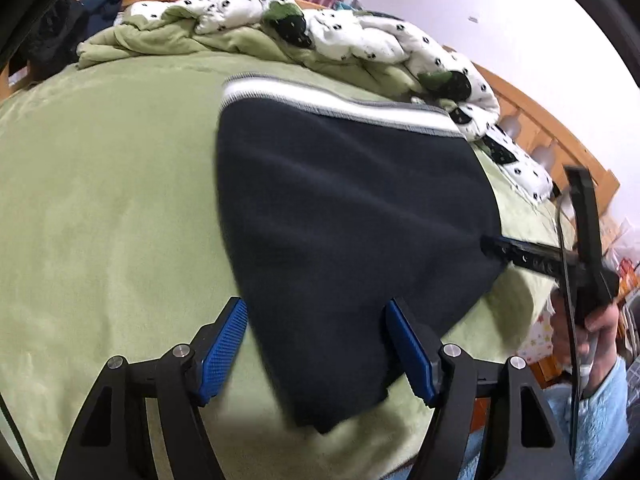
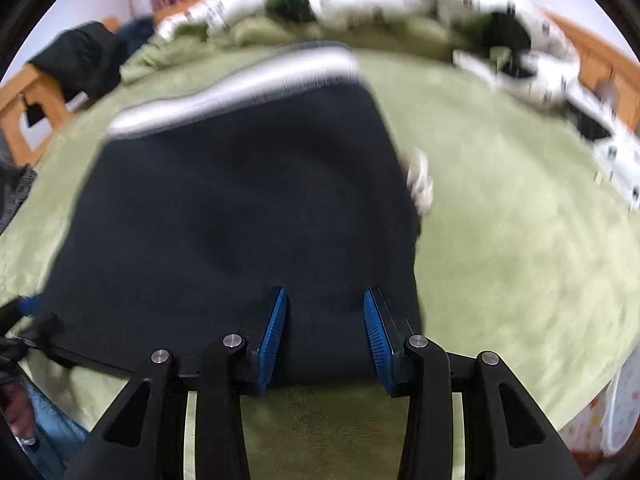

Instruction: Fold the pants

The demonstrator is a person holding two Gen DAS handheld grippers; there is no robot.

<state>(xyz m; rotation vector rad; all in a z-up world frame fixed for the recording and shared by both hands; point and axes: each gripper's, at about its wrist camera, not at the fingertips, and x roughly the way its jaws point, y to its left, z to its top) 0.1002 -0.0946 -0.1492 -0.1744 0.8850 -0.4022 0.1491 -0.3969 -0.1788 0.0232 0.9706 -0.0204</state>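
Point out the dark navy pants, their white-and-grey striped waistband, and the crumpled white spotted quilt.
dark navy pants [image 1: 352, 208], left wrist view, middle of fabric
white-and-grey striped waistband [image 1: 320, 100], left wrist view, white stripe
crumpled white spotted quilt [image 1: 360, 36], left wrist view, central bulge

One pants [image 1: 352, 208], two grippers, one quilt [image 1: 360, 36].

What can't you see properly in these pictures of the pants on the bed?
- Pants, right wrist view: blurred, so the fabric and the pale lump at their right edge can't be made out.
- Right claw: whether its pads pinch the cloth is unclear in the blur.
- Left claw, left wrist view: open over the pants' near corner.
- Person: cut off by the frame's right edge.
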